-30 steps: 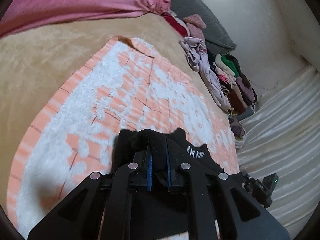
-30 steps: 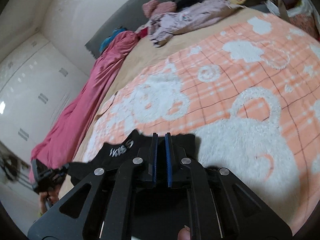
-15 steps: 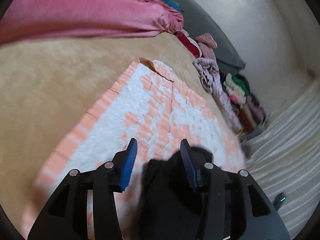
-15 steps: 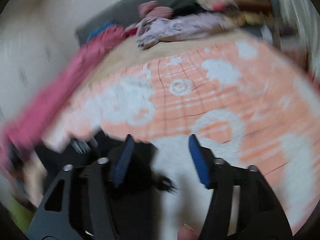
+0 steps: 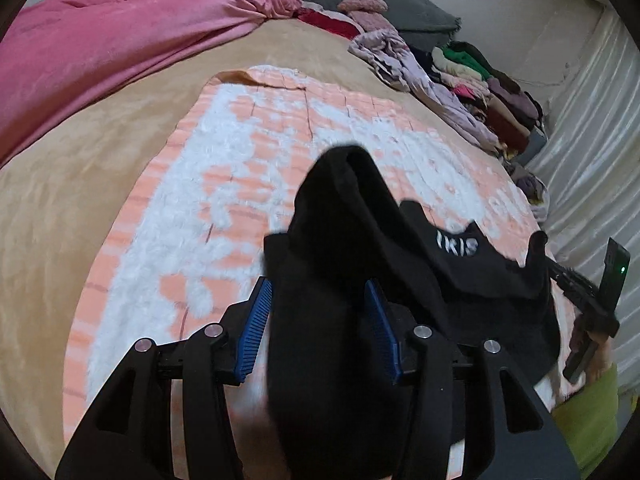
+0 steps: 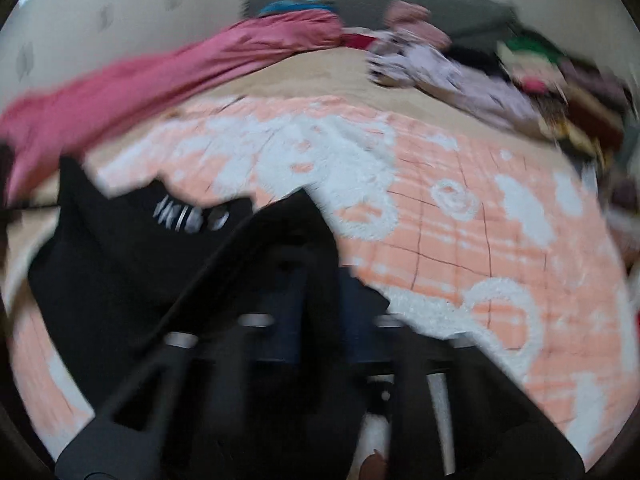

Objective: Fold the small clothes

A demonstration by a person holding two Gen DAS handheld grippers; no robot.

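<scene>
A black garment [image 5: 340, 220] with white lettering [image 5: 456, 246] lies bunched on the orange-and-white blanket [image 5: 240, 160]. My left gripper [image 5: 318, 284] has its jaws opening. A raised hump of the black cloth sits between its blue pads [image 5: 256, 328], and I see no squeeze on it. The right wrist view is blurred. There the garment [image 6: 140, 260] drapes over the tips of my right gripper [image 6: 320, 292], whose jaws are together on its edge. The left wrist view shows the right gripper [image 5: 538, 244] at the far right, lifting a corner of the cloth.
A pink duvet [image 5: 100, 40] lies along the far left of the tan bed cover [image 5: 80, 200]. A heap of mixed clothes [image 5: 480, 80] and a grey pillow [image 5: 420, 16] line the back right. A hand with a green sleeve [image 5: 592, 420] is at the right edge.
Both grippers were shut on the black garment, then opened. The left now stands open around a bunch of cloth; the right has closed again on the edge. Both views have rolled.
</scene>
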